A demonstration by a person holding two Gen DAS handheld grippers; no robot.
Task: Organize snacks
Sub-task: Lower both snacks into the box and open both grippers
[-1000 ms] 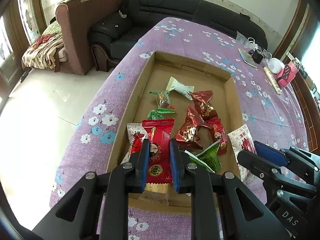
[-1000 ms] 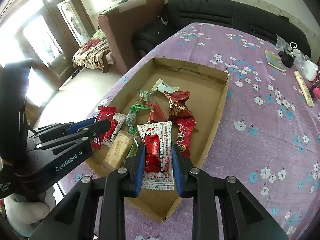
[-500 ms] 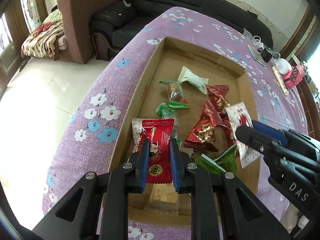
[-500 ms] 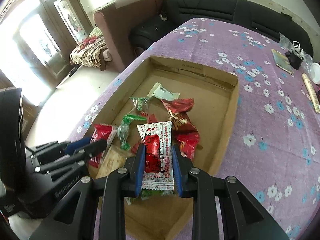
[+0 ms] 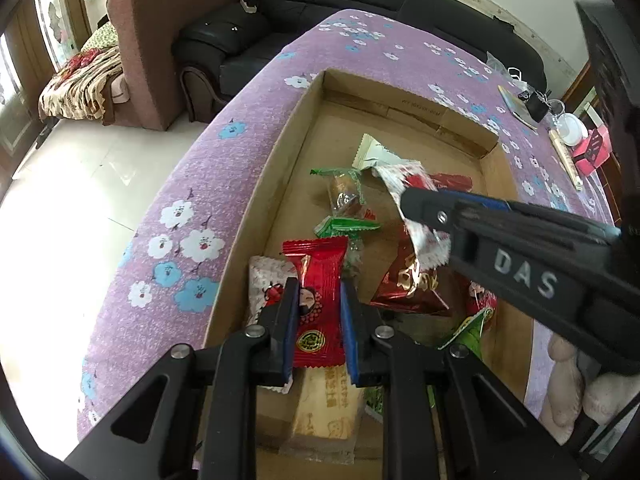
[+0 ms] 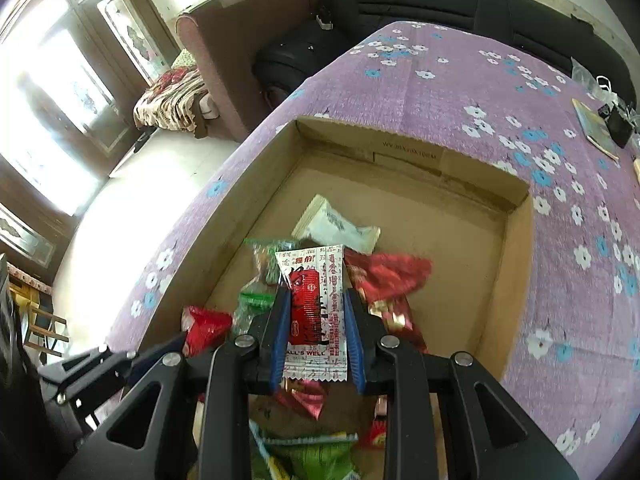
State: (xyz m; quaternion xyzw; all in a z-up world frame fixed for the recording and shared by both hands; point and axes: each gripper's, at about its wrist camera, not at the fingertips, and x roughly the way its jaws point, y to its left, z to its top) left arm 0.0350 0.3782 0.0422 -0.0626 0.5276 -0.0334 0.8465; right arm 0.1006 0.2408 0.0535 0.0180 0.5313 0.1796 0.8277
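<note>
Snack packets aloft over the cardboard box [image 5: 256,200], both claws loaded.
Since a second ago, right claw [image 6: 316,320] swung from 3 o'clock to 12 o'clock above the pile, white-and-red sachet [image 6: 314,304] clamped between its blue pads; probably heading for a sorted spot. Left claw [image 5: 318,312] shut on the red packet [image 5: 318,292], raised at 6 o'clock over the box on the table [image 5: 224,168].

Purple tablecloth [image 5: 248,152] with white and blue flowers, brown cardboard box [image 5: 256,216]

"DAS" on right gripper [image 5: 420,204]; "ALL'S WELL" on white-red sachet [image 6: 316,312].
</note>
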